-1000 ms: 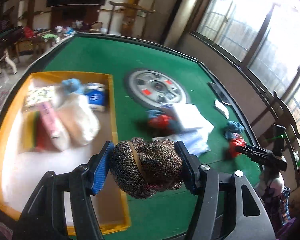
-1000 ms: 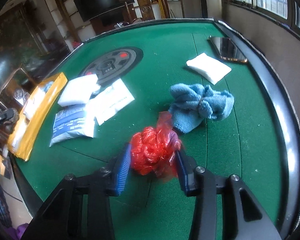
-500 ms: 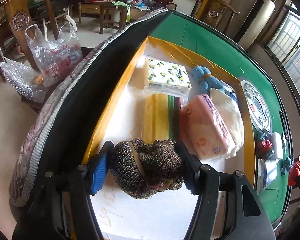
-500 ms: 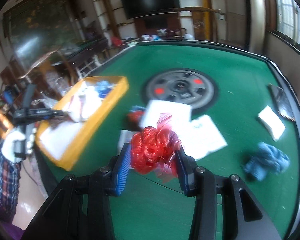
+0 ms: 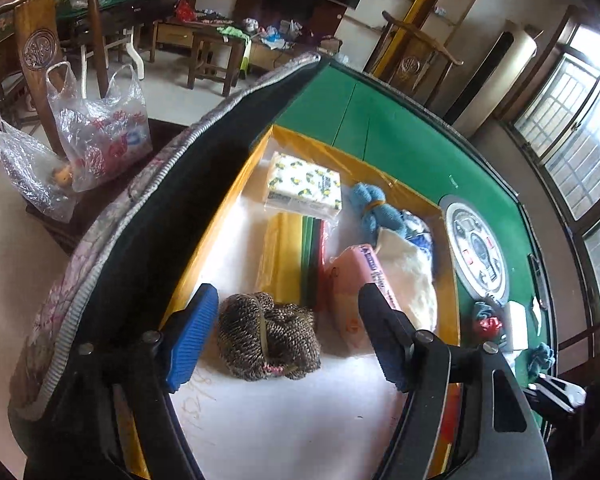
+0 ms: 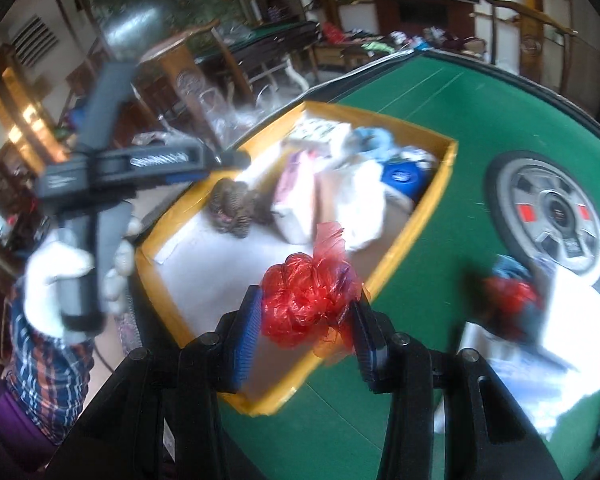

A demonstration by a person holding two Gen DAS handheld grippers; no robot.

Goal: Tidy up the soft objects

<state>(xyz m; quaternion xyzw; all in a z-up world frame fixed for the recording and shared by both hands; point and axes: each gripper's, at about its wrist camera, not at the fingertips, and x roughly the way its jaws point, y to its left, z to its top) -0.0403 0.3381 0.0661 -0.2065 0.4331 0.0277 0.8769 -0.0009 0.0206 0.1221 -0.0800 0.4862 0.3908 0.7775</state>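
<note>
Knit bundle [image 5: 269, 337] lies in the box [image 5: 236, 188] near its table-edge wall, freed as the left gripper [image 5: 288, 332] opens. Right gripper [image 6: 306, 332] pinches a red bag [image 6: 306, 304] over the box's near wall, likely next in.

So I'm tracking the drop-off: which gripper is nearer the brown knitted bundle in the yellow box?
Left. The left gripper straddles the brown knitted bundle, fingers opening and clear of it. The right gripper, shut on a red plastic bag, is over the yellow box's near edge.
</note>
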